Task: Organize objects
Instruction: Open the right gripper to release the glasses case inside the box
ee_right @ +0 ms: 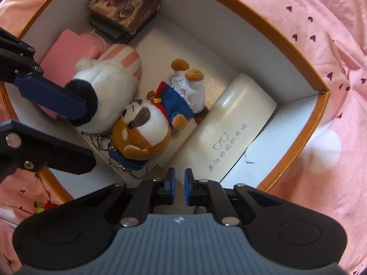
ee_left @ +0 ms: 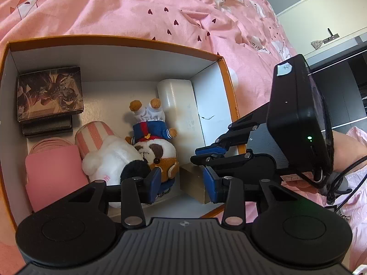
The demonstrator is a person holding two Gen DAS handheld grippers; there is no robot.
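While both hover over the orange box [ee_left: 227, 73] on the bed, left gripper [ee_left: 181, 184] is spread empty beside the plush dog [ee_right: 146, 123]; right gripper [ee_right: 180, 186] pinches a tan block [ee_left: 195, 181].

Left gripper [ee_left: 181, 184] with jaws spread wide, right gripper [ee_right: 180, 186] beside it with blue pads [ee_right: 188, 188] narrowly parted, both angled downward, the person's wrist [ee_left: 346, 151] behind.
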